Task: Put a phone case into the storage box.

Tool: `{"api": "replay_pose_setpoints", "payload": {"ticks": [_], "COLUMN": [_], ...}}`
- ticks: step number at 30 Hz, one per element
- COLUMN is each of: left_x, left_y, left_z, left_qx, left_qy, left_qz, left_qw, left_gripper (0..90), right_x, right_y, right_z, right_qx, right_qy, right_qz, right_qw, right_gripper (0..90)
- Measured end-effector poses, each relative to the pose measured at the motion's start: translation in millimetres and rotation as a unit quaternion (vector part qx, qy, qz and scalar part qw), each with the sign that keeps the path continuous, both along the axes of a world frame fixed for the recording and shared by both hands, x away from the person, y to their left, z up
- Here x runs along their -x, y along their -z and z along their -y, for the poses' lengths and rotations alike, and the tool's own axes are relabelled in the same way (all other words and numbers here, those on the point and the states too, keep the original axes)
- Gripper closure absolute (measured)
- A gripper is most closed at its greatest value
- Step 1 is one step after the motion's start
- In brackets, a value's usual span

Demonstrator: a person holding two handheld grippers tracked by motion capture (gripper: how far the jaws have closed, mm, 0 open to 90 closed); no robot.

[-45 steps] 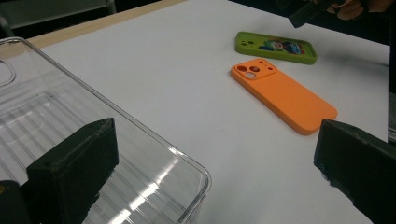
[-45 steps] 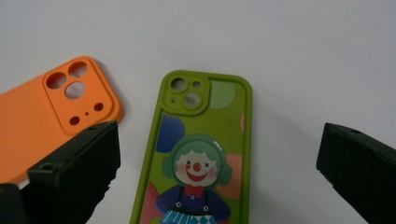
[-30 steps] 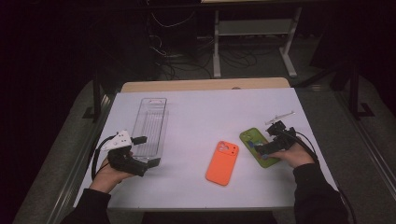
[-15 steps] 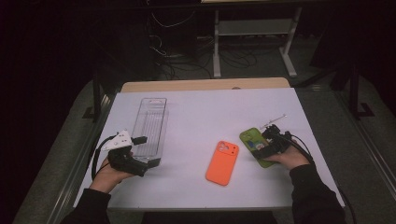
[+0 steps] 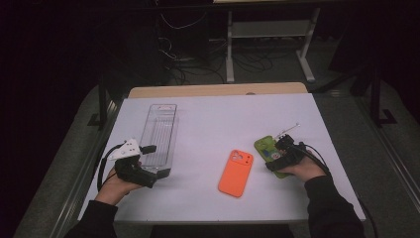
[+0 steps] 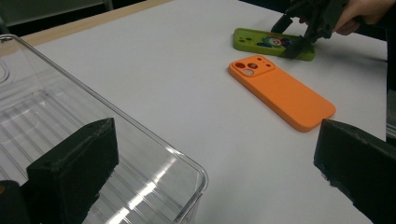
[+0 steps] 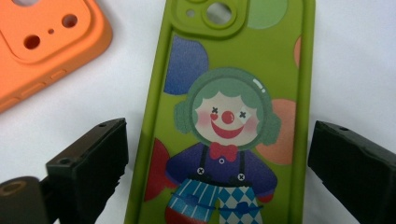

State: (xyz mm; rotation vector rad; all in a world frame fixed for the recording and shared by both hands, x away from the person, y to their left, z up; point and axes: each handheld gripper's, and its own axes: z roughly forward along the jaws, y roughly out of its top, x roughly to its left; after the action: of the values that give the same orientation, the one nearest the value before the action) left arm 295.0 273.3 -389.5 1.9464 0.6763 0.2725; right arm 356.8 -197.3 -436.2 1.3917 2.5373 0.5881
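So the right hand-held gripper (image 5: 280,151) is hovering right over the green clown phone case (image 7: 224,116), lower right of the high view, jaws spread wide with one on each long side of the case and not touching it. Looks to me like the pick-up step is in hand: lined up, not yet gripped. The case lies flat on the white counter (image 5: 223,119), with the orange phone case (image 5: 236,173) just beside it toward the middle of the frame.

The left hand-held gripper (image 5: 143,158) sits at the lower left, at the near end of the clear plastic bin (image 5: 161,131). Its jaws are spread too, one over the bin's corner and one out over the counter, holding nothing.

My guess for the next move: drop the right jaws down around the green case's edges and squeeze. It's thin and lying flat, so the jaws need to get low against the counter or they'll slip off the rim
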Motion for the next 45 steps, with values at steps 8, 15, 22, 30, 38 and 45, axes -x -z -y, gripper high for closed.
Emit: {"api": "replay_pose_setpoints", "payload": {"ticks": [8, 15, 22, 30, 38, 45], "left_x": [-0.4, -0.6, -0.2, -0.4, -0.8, -0.9], "left_y": [0.7, 1.1, 1.8, 2.5, 2.4, 2.5], "left_z": [0.2, 0.5, 2.2, 3.4, 3.9, 4.0], "left_qx": [-0.001, -0.004, -0.006, -0.009, -0.009, -0.004], "left_qy": [0.002, 0.005, 0.006, 0.01, 0.011, 0.009], "left_qz": [0.002, 0.004, 0.0, 0.001, 0.0, -0.001], "left_qw": [1.0, 1.0, 1.0, 0.9999, 0.9999, 0.9999], "left_gripper": [0.0, 0.0, 0.0, 0.0, 0.0, 0.0], "right_x": [1.4, 2.9, 4.6, 4.4, 1.3, -0.7], "right_y": [1.1, 2.5, 1.3, 0.6, -0.7, -8.3], "right_z": [-1.3, -1.7, -2.9, -2.3, 2.6, 6.8], "right_qx": [0.003, -0.002, -0.002, -0.006, -0.02, -0.026], "right_qy": [0.0, 0.015, 0.027, 0.029, 0.022, 0.016], "right_qz": [-0.006, 0.0, 0.0, -0.002, -0.004, 0.007], "right_qw": [1.0, 0.9999, 0.9996, 0.9996, 0.9996, 0.9995], "right_gripper": [9.3, 10.3, 14.4, 15.1, 15.2, 15.2]}}
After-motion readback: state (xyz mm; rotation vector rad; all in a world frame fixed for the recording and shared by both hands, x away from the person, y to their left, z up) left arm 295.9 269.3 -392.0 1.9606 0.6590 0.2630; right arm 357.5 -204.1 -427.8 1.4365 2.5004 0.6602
